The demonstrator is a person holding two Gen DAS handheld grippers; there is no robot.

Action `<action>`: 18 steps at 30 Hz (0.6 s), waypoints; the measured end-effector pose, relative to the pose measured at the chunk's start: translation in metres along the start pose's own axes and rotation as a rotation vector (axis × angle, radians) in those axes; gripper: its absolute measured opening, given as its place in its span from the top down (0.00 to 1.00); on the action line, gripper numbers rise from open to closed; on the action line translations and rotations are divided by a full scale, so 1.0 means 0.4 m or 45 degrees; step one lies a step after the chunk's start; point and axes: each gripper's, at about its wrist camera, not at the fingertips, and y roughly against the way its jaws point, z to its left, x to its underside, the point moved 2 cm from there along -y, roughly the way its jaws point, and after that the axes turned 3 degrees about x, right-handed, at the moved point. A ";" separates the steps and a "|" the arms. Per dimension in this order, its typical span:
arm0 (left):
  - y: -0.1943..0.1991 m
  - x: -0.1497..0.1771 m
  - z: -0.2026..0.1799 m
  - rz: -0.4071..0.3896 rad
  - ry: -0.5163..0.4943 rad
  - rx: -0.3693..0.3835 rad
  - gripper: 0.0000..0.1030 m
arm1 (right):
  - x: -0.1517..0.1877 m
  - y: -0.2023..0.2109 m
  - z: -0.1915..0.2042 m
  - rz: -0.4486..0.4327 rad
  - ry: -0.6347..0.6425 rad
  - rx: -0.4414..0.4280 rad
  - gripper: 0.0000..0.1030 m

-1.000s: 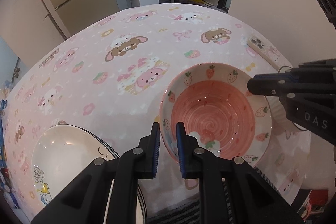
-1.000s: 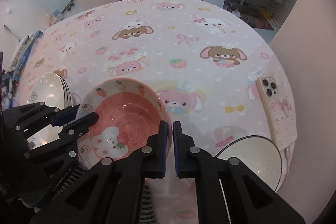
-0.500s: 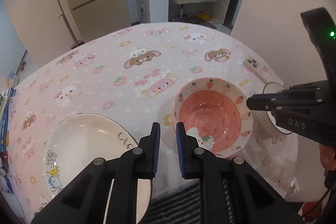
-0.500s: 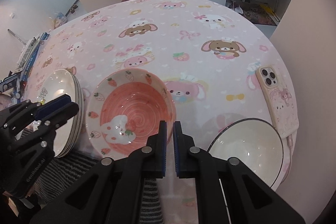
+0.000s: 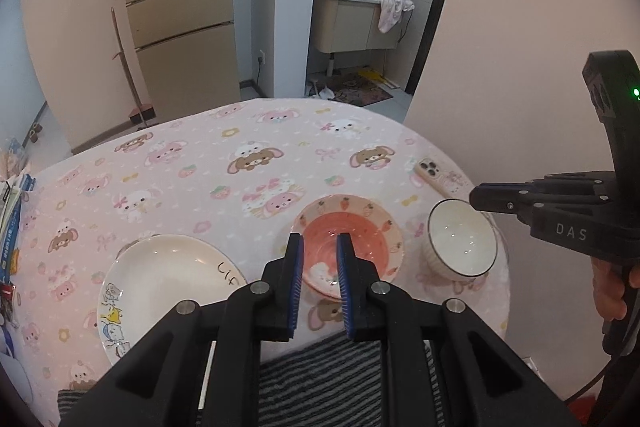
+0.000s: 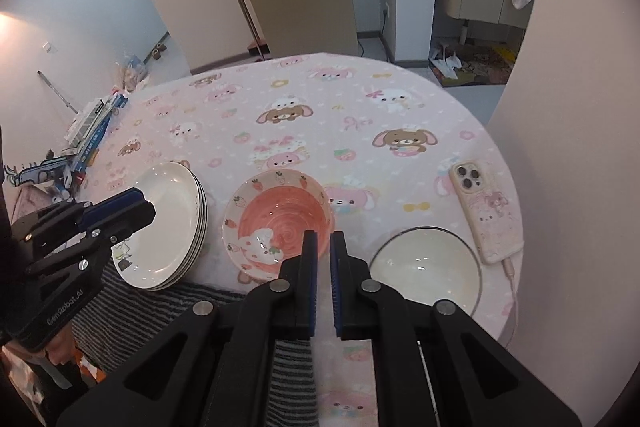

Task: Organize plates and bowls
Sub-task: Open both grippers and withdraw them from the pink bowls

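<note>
A pink strawberry bowl [image 5: 347,239] [image 6: 278,223] sits near the table's front edge. To its left lies a stack of white plates [image 5: 160,283] [image 6: 172,227]; to its right stands a white bowl with a dark rim [image 5: 462,243] [image 6: 426,267]. My left gripper [image 5: 320,251] hovers above the pink bowl, its jaws opening with nothing between them. My right gripper [image 6: 324,247] hangs above the gap between the two bowls, shut and empty. Each gripper also shows from the side in the other view: the left gripper [image 6: 132,205] and the right gripper [image 5: 480,197].
A phone in a pink case [image 6: 486,211] [image 5: 438,177] lies at the table's right edge with a cable. Books and boxes [image 6: 92,131] sit at the far left. A striped cloth [image 6: 132,311] hangs at the front edge. The pink tablecloth [image 6: 320,107] covers the round table.
Both grippers have risen and pulled back from the pink bowl, so more of the table and room shows. The left jaws have parted a little; the right stayed shut.
</note>
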 end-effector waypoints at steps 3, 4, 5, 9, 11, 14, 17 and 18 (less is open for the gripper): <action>0.008 -0.003 -0.024 -0.073 -0.006 0.029 0.19 | 0.021 0.030 -0.021 -0.035 0.017 0.040 0.94; 0.012 -0.003 -0.029 -0.096 -0.001 0.035 0.19 | 0.029 0.036 -0.031 -0.040 0.016 0.047 0.94; 0.011 -0.004 -0.037 -0.105 0.001 0.039 0.19 | 0.036 0.041 -0.040 -0.038 0.011 0.045 0.94; 0.003 0.000 -0.076 -0.122 -0.018 0.071 0.19 | 0.062 0.049 -0.077 -0.027 -0.016 0.040 0.86; -0.001 0.004 -0.104 -0.149 -0.064 0.056 0.19 | 0.074 0.049 -0.096 -0.024 -0.027 0.045 0.74; -0.026 0.012 -0.149 -0.125 -0.108 0.079 0.17 | 0.090 0.047 -0.125 -0.036 -0.049 0.053 0.56; -0.067 0.023 -0.185 -0.088 -0.111 0.111 0.16 | 0.106 0.032 -0.156 -0.019 -0.073 0.066 0.54; -0.086 0.028 -0.196 -0.071 -0.107 0.121 0.16 | 0.110 0.023 -0.168 -0.010 -0.087 0.065 0.53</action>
